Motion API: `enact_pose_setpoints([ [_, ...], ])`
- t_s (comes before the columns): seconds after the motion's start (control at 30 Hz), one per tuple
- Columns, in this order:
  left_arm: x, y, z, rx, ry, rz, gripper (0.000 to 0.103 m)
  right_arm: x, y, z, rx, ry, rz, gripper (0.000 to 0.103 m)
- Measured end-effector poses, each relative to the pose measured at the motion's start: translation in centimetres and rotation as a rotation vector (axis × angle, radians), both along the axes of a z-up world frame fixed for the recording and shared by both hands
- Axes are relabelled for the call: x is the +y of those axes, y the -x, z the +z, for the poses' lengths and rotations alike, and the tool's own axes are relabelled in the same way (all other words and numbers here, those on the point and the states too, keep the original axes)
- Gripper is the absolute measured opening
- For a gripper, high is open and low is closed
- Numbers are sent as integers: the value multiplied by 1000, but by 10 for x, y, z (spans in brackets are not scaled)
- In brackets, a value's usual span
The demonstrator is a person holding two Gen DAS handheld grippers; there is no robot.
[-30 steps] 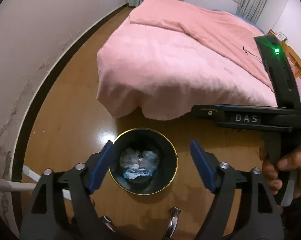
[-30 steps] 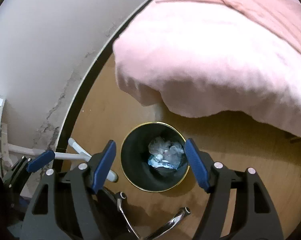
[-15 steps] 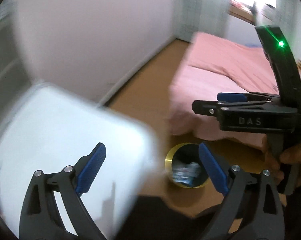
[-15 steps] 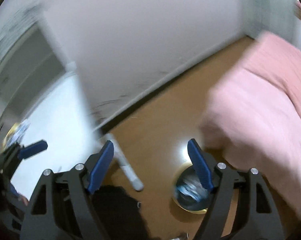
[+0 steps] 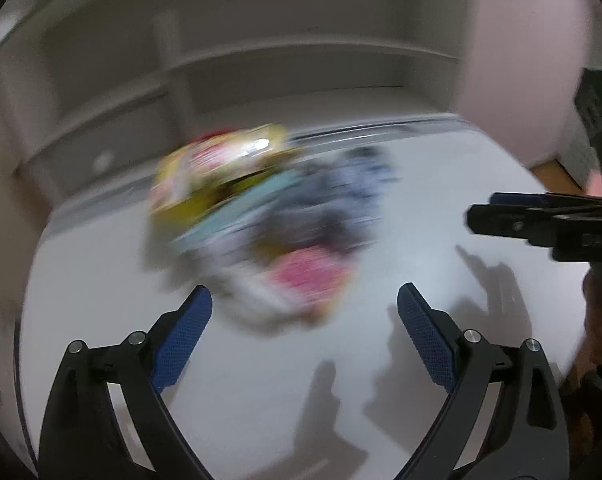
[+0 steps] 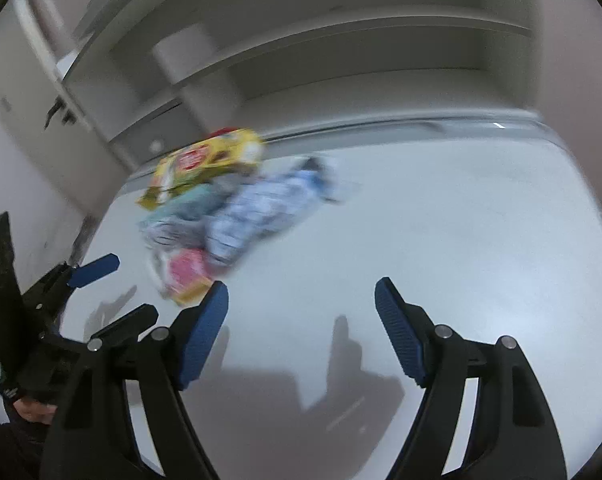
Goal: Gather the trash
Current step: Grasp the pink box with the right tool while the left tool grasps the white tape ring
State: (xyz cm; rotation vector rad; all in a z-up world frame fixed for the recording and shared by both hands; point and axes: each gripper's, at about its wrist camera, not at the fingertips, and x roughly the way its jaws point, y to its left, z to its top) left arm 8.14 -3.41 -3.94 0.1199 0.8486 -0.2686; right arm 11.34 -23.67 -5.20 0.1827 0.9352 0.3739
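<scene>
Both claws hang over a white worktop point(image 6: 441, 220) and neither holds anything: the left claw point(image 5: 305, 324) stands wide, its blue pads well apart over bare surface, and the right claw point(image 6: 301, 316) is also spread, a little less so, with nothing between its pads. The trash to be collected is a heap of wrappers point(image 6: 225, 208) lying toward the back of the worktop, near the white shelving point(image 6: 341, 48) behind it. In it a yellow packet point(image 6: 205, 164) lies at the far end, a pale blue-and-white crumpled wrapper point(image 6: 261, 208) in the middle and a pink packet point(image 6: 187, 276) nearest the claws; both views are smeared, so print and finer pieces cannot be made out. The pink packet lies just beyond the tip of the right claw's left pad in the right wrist view, apart from it. This reads as the approach to a pick, with plenty of the heap still to clear. The next move calls for settling on one piece, probably the near pink packet, lowering an open claw so its pads straddle it, and closing without scattering the loose wrappers beside it.
</scene>
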Motion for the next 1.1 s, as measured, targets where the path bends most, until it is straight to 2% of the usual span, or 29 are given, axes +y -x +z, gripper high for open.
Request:
enact_pose_setpoints([
  [0.17, 66, -15, -6, 47, 81, 128, 91, 58, -17, -7, 14, 49, 137, 73],
  [0.3, 89, -13, -10, 59, 108, 135, 91, 92, -17, -22, 31, 120, 224, 63],
  [0.53, 98, -20, -17, 81, 158, 125, 91, 120, -15, -35, 27, 187, 282, 61],
  [0.57, 94, -22, -16, 82, 156, 120, 91, 124, -14, -35, 17, 203, 285, 56],
  [0.6, 91, -22, -16, 81, 155, 115, 91, 126, -13, -35, 10, 213, 291, 44],
  [0.8, 63, -28, -16, 91, 135, 78, 91, 113, 8, -29, -9, 212, 291, 44],
  [0.97, 34, -33, -26, 97, 80, 58, 91, 77, 32, -24, -7, 196, 247, 44],
  [1.1, 20, -40, -38, 114, 19, 86, 91, 52, 44, -22, -3, 180, 203, 44],
])
